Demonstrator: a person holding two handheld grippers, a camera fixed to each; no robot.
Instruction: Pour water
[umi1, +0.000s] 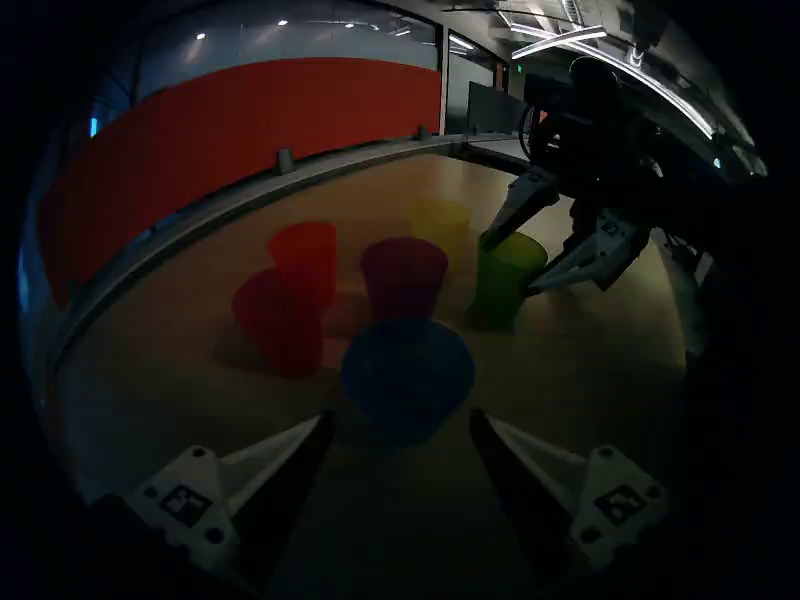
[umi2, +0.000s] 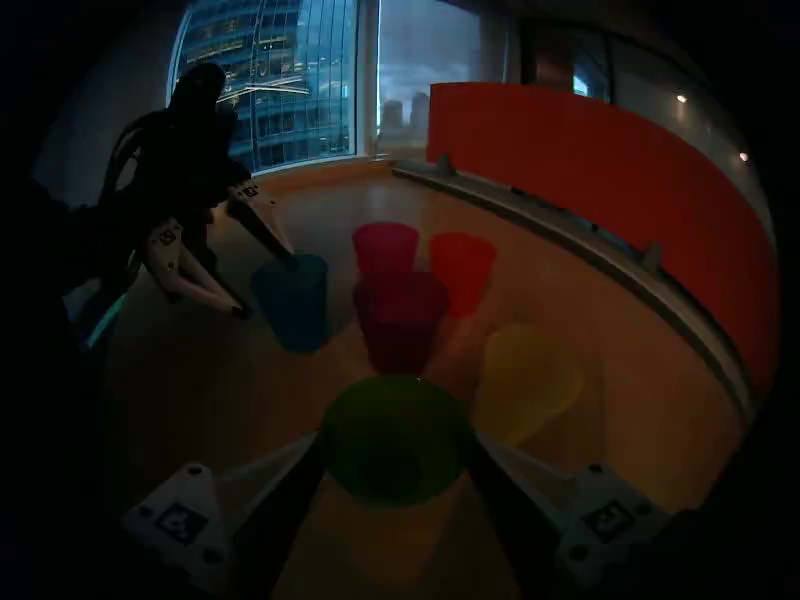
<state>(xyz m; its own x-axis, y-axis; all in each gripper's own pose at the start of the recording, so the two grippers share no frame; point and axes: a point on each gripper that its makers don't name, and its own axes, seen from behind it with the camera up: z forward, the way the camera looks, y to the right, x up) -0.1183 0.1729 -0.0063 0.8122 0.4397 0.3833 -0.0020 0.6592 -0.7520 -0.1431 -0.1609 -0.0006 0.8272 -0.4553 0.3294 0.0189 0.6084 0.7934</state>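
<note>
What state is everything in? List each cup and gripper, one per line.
left gripper: fingers either side of blue cup, grip unclear
right gripper: fingers either side of green cup, grip unclear
blue cup: upright
green cup: upright
dark red cup: upright, free
yellow cup: upright, free
front red cup: upright, free
back red cup: upright, free
Contents: too dark to tell
</note>
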